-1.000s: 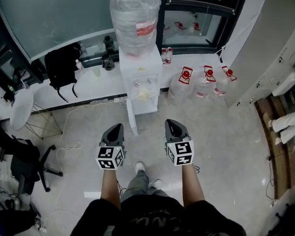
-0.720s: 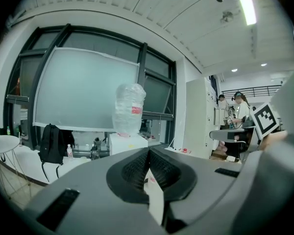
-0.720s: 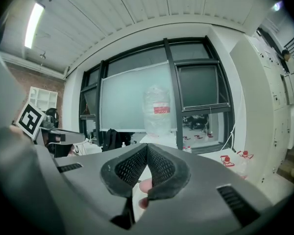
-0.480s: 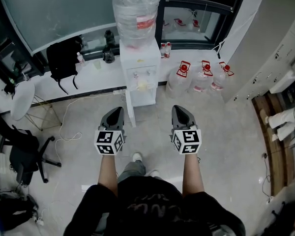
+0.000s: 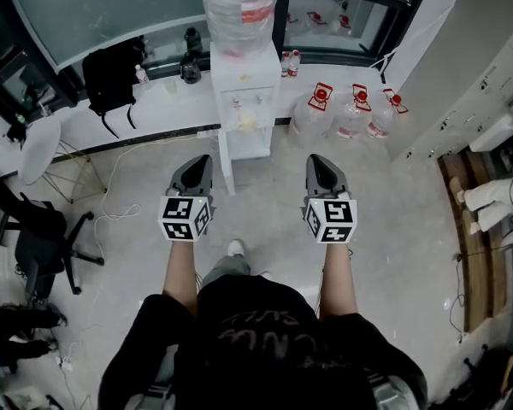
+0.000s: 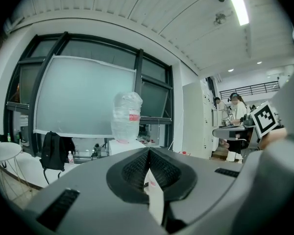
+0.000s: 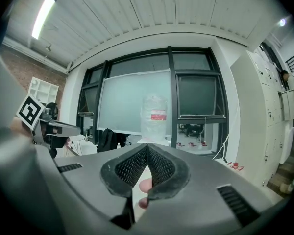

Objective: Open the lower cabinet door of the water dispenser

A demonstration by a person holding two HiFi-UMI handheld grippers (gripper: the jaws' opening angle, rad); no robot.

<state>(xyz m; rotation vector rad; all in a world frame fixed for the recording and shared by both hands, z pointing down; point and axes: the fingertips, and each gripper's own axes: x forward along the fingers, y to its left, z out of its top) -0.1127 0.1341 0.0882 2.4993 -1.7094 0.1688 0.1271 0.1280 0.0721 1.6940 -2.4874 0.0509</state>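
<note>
The white water dispenser (image 5: 244, 101) stands against the window ledge with a clear bottle (image 5: 238, 7) on top. Its lower cabinet front (image 5: 253, 143) faces me. A narrow white panel (image 5: 225, 167) juts from its lower left corner toward me; I cannot tell whether that is the door. My left gripper (image 5: 202, 161) and right gripper (image 5: 318, 161) are held level above the floor, either side of the dispenser and short of it, touching nothing. Both are shut and hold nothing. The left gripper view has the left gripper (image 6: 149, 153) aimed at the bottle (image 6: 126, 116). The right gripper (image 7: 147, 148) points at the bottle (image 7: 155, 116) too.
A black backpack (image 5: 111, 75) hangs off the ledge at the left. Several red-capped water jugs (image 5: 350, 114) stand right of the dispenser. A white round chair (image 5: 38, 156), a black office chair (image 5: 34, 246) and a floor cable (image 5: 111, 220) lie left. Tall white cabinets (image 5: 479, 84) line the right.
Both grippers have risen and moved forward toward the dispenser, spreading slightly apart. Both stay shut. The dispenser now sits nearer the top of the head view.
</note>
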